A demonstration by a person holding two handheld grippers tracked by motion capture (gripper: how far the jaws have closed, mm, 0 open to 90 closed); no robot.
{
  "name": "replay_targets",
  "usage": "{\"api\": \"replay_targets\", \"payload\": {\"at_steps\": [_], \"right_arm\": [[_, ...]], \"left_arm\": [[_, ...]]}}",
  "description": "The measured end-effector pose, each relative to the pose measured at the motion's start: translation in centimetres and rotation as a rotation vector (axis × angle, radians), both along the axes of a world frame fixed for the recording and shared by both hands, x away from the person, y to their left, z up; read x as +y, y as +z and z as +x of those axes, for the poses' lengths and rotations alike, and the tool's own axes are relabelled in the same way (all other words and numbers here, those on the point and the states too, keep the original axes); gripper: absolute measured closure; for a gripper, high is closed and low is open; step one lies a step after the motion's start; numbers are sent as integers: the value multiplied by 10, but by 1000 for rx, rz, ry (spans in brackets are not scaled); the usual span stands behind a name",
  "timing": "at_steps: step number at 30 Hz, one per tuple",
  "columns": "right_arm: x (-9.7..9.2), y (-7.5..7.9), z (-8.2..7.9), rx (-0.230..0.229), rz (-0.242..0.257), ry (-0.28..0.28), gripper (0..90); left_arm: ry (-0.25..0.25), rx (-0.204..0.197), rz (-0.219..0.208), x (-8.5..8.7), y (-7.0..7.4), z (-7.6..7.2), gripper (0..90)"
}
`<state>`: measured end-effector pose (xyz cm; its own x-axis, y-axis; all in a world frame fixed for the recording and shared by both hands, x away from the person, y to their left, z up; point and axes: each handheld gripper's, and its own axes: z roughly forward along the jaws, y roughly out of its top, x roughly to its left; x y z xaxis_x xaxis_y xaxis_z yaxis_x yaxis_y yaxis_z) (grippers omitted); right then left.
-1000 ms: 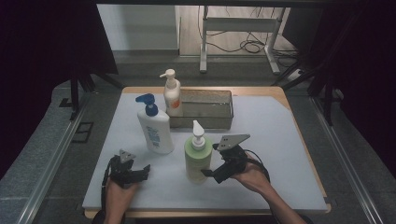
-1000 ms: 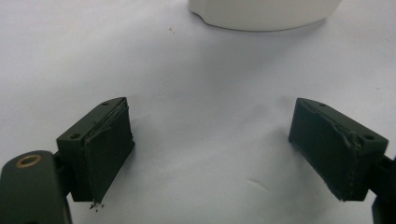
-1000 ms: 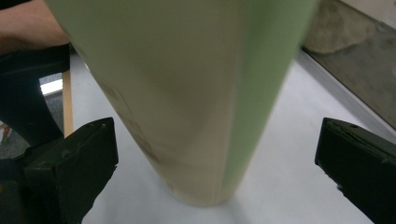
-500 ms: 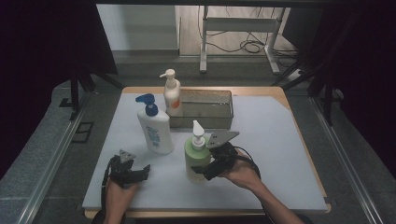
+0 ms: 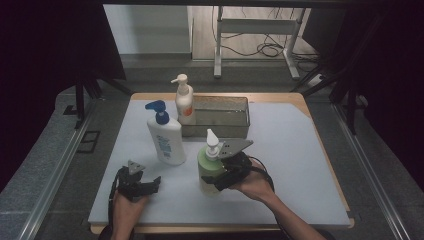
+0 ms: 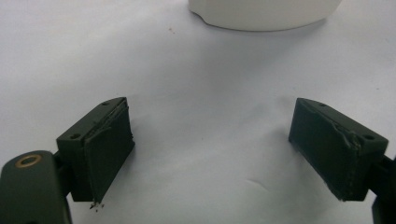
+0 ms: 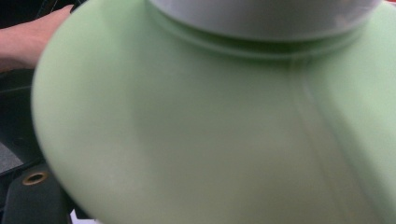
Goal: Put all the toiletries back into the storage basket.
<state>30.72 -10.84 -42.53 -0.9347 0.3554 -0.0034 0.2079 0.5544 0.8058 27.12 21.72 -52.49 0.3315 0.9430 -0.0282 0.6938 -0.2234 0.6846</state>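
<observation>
Right claw (image 5: pixel 218 177) sat around green bottle (image 5: pixel 209 170) body, jaws just closing in; whether pads already pressed, could not tell. Bottle stood upright near front edge of bench (image 5: pixel 300 165), about middle. Advice: squeeze lower body squarely, keep upright, lift slowly. Left claw (image 6: pixel 210 149) wide open, empty, resting near front-left corner beside blue-capped bottle (image 5: pixel 165 137).
</observation>
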Motion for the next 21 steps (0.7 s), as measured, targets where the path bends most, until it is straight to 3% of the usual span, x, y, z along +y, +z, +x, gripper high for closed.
{"api": "replay_targets", "payload": {"at_steps": [21], "right_arm": [[-2, 17, 10, -5, -2, -58, 119]], "left_arm": [[-3, 0, 3, 0, 0, 0, 129]]}}
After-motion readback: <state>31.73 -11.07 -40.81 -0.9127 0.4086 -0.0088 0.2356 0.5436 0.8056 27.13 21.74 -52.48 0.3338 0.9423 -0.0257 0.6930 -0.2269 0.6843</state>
